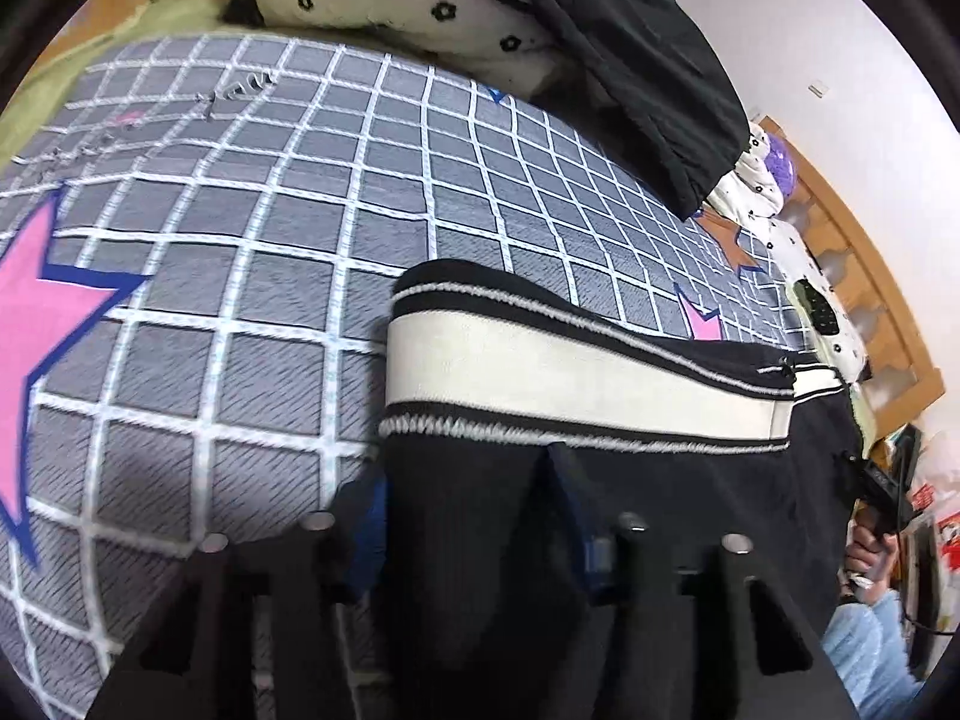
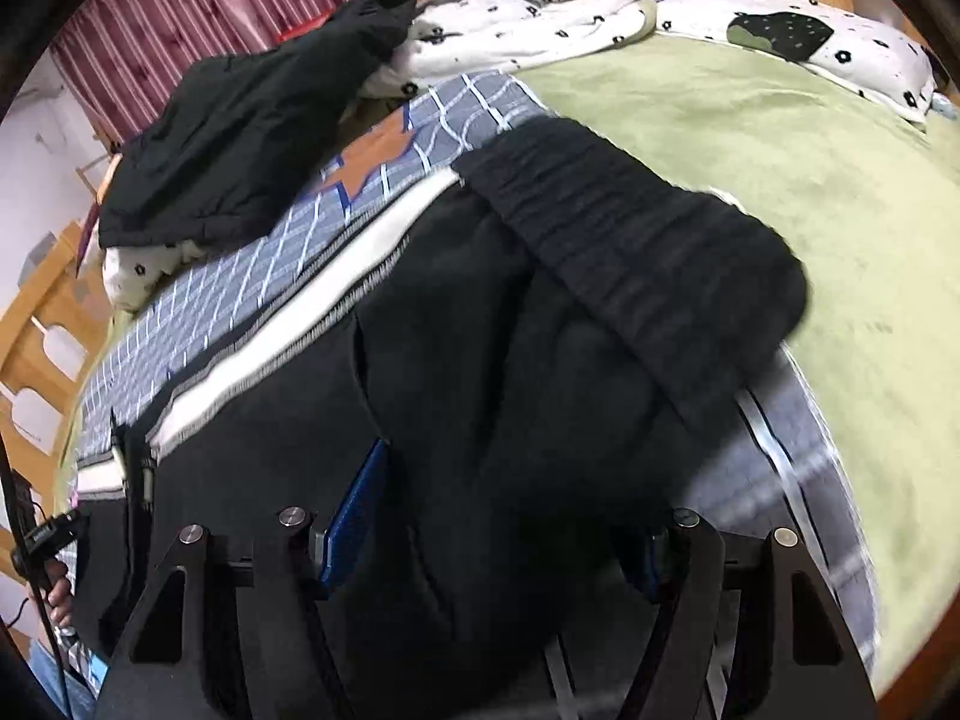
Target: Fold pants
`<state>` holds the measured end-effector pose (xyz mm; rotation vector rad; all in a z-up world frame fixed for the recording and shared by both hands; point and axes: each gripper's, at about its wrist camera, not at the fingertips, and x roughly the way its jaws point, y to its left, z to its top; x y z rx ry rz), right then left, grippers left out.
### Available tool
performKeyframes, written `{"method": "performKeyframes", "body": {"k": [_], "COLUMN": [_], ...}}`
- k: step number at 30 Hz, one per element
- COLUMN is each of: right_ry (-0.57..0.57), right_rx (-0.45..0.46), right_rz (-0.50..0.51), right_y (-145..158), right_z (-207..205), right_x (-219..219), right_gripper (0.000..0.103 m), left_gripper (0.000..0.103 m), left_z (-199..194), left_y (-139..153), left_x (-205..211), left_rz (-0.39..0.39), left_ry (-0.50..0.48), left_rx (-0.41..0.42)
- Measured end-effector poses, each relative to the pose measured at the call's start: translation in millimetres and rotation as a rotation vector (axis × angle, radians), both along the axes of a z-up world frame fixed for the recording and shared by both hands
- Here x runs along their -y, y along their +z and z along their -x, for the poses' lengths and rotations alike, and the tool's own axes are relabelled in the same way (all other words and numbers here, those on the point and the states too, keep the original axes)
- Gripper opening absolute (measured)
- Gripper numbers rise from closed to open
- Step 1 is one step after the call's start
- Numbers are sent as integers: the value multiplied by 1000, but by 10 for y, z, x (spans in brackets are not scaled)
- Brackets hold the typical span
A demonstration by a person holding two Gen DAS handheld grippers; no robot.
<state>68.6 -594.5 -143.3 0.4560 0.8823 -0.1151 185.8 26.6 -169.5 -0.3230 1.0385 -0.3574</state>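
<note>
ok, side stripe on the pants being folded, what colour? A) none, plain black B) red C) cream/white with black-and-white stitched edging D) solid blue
C: the left wrist view shows a broad cream band with stitched black-and-white borders running along the black pants, over the grey grid blanket.

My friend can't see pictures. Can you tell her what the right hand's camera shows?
Black pants with a white side stripe fill the view, draped between the right gripper's fingers. They lie on a checked gray blanket over a green bed cover.
</note>
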Motion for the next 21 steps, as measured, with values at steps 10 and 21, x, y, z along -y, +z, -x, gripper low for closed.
{"method": "performKeyframes", "body": {"k": [10, 21], "right_ry": [1, 182], "right_rx": [199, 429], "right_rz": [194, 112], "right_y": [877, 2087], "right_z": [37, -238], "right_x": [-544, -1650], "right_gripper": [14, 14], "left_gripper": [13, 13], "left_z": [195, 228], "left_y": [723, 1340], "left_x": [87, -926], "left_rz": [51, -10], "left_ry": [40, 195], "left_rx": [148, 193]}}
